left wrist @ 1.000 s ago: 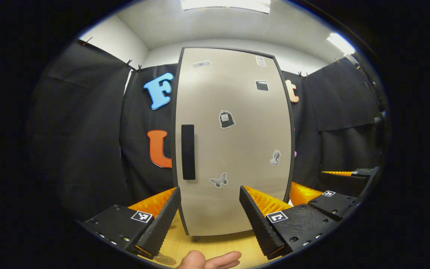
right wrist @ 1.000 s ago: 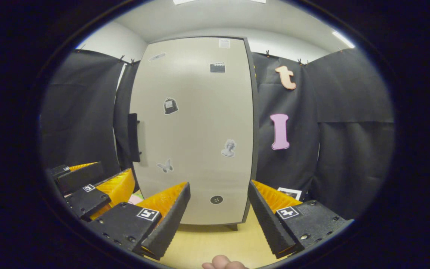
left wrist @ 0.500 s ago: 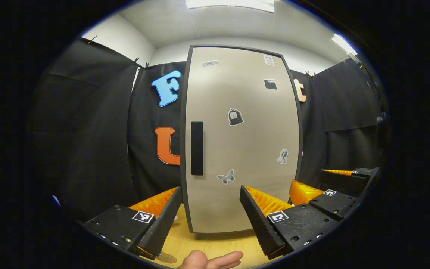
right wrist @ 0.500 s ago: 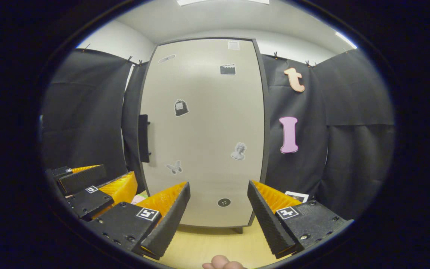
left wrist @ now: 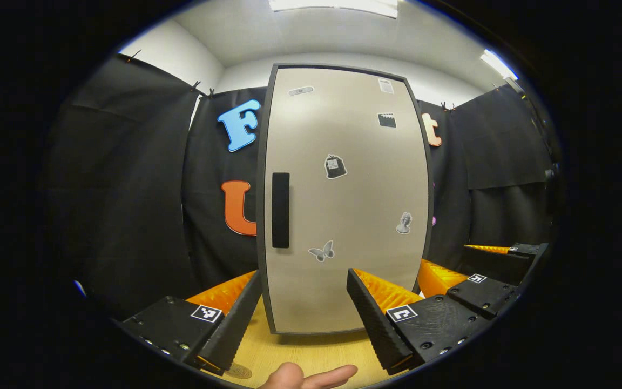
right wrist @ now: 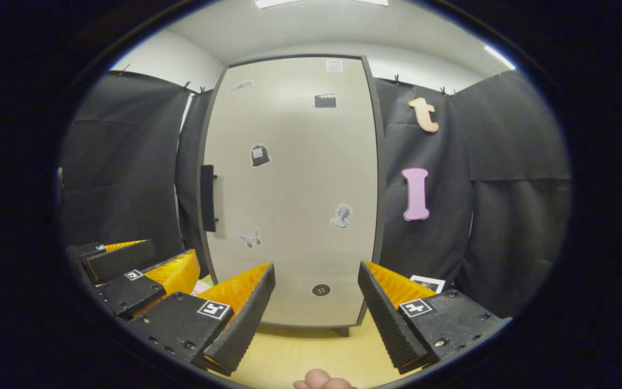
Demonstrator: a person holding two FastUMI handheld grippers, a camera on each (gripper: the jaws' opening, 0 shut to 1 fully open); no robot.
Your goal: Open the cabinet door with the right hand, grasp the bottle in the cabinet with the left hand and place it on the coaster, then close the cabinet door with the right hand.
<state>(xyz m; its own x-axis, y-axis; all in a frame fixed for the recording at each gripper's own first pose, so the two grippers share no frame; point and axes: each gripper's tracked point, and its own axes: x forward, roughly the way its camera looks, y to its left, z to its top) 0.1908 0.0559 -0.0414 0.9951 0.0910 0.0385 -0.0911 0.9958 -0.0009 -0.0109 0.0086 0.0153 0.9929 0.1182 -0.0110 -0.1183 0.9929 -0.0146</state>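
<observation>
In the left gripper view, the left gripper (left wrist: 303, 319) is held level above the wooden table (left wrist: 311, 354), pointing straight at the cabinet door (left wrist: 343, 194), which is closed. Its two black and orange fingers stand wide apart with nothing between them, and the lower part of the door shows in the gap. The door is pale grey with a dark frame, and a black vertical handle (left wrist: 280, 209) sits near its left edge, well above the left finger. Small stickers dot the door, among them a butterfly (left wrist: 321, 251). A round coaster (left wrist: 238, 371) lies on the table at the bottom edge, just below the left finger tip, partly hidden. A fingertip of the hand (left wrist: 311, 376) holding this gripper pokes in at the bottom. To the right, the right gripper (left wrist: 451, 273) is seen from the side, level with this one and just beside it; its fingers are also spread. The bottle cannot be seen; the closed door hides the inside. In the right gripper view, the right gripper (right wrist: 316, 313) faces the same door (right wrist: 289, 189) from slightly to the right, so the handle (right wrist: 208, 198) appears at the far left edge of the door. The fingers are wide apart and empty, clear of the door. The left gripper (right wrist: 154, 262) sits at the lower left, close alongside.
</observation>
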